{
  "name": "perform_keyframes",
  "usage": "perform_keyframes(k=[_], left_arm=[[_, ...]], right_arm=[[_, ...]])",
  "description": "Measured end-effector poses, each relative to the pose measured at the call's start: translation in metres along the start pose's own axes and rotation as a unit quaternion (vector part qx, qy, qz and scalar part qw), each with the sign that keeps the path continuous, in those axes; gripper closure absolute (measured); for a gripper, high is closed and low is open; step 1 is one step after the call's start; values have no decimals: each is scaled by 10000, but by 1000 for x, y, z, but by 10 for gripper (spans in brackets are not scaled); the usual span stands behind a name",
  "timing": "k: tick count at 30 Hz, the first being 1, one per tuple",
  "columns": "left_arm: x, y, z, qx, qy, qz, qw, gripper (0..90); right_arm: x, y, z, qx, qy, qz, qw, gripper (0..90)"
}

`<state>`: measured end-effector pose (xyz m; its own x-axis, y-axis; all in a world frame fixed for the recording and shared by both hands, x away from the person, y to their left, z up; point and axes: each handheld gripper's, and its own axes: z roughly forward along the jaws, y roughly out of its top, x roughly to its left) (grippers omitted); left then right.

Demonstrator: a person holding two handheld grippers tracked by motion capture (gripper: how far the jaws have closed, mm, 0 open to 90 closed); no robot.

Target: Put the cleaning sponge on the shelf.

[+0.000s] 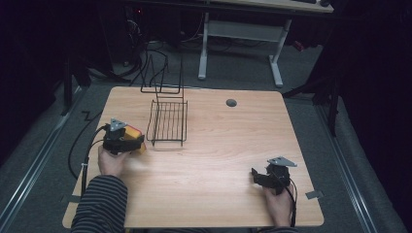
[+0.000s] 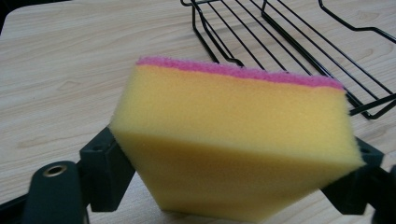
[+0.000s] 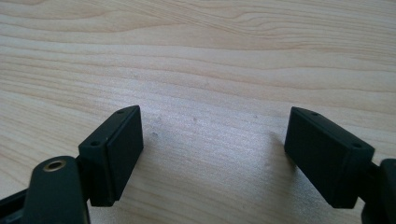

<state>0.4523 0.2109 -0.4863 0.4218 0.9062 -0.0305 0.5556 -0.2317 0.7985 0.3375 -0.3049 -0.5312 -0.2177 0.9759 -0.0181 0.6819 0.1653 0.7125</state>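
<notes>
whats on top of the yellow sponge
A pink scrub layer runs along the top edge of the yellow sponge; nothing else sits on it. Its underside is hidden.

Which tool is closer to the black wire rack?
The left. The left tool, shut on the yellow sponge, sits just beside the wire rack's near left corner. The right tool is open, far off near the table's near right corner.
</notes>
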Motion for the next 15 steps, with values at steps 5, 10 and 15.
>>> perform_keyframes(k=[5, 10, 15], left_arm=[[0, 0, -1, -7, 25, 17, 10000, 211], [-1, 0, -3, -24, 68, 69, 9999, 217], [-1, 1, -6, -59, 95, 109, 9999, 221]], right_arm=[[0, 0, 0, 1, 0, 1, 10000, 196], [0, 0, 0, 1, 0, -1, 10000, 196], [0, 0, 0, 0, 0, -1, 10000, 196]])
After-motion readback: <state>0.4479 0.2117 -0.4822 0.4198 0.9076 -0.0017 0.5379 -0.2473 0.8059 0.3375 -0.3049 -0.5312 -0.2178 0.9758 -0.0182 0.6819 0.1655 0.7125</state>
